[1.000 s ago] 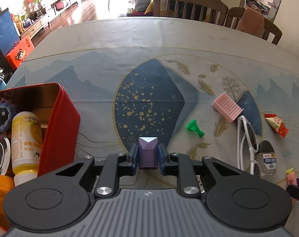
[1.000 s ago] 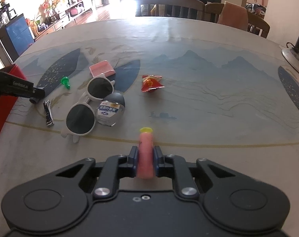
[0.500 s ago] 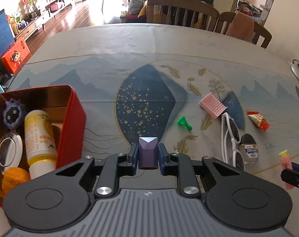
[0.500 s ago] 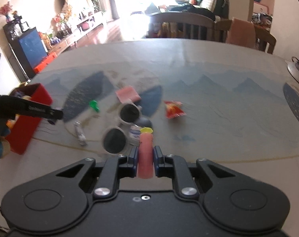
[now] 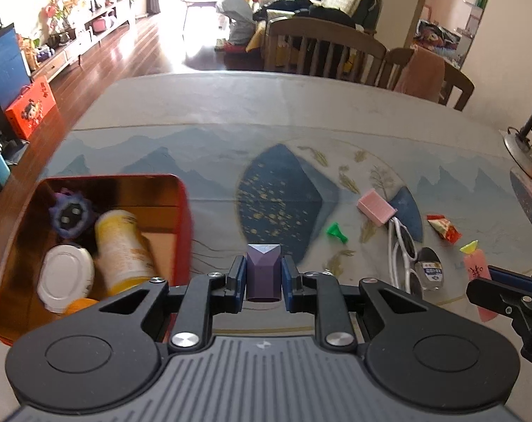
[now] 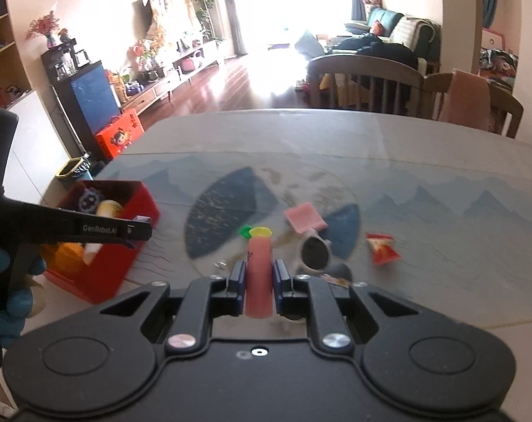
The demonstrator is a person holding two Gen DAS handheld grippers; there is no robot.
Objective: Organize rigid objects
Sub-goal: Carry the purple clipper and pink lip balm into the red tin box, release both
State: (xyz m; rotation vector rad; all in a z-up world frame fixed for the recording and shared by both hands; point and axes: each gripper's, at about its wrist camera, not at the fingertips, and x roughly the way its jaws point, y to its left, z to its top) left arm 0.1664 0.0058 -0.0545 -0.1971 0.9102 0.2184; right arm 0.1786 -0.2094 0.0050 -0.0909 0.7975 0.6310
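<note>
The left gripper (image 5: 264, 274) is squeezing a small purple block with a pointy top (image 5: 264, 270). The right gripper (image 6: 259, 276) is pinching a pink tube with a yellow cap (image 6: 259, 272). Both are hanging above the table w/ the blue mountain-picture cloth (image 5: 202, 147).

Left cam is looking right down into the red metal box (image 5: 183, 218) at the table's left edge: a yellow-and-white bottle (image 5: 123, 248), a round white lid (image 5: 66, 277), a purple spiky toy (image 5: 69, 215) & something orange, cut off by the gripper. Right cam is only showing that box from the side, partly hidden by the other gripper's arm.

Toward the right edge are lying a pink ridged block (image 5: 375, 206), a green plastic bit (image 5: 336, 231), white sunglasses (image 5: 403, 256), a small clear bottle (image 5: 430, 270) & a red snack packet (image 5: 443, 228). Right cam is blurry, so the sunglasses are half hidden there. A hand in a blue glove (image 6: 11, 292) is showing only in the right cam.
</note>
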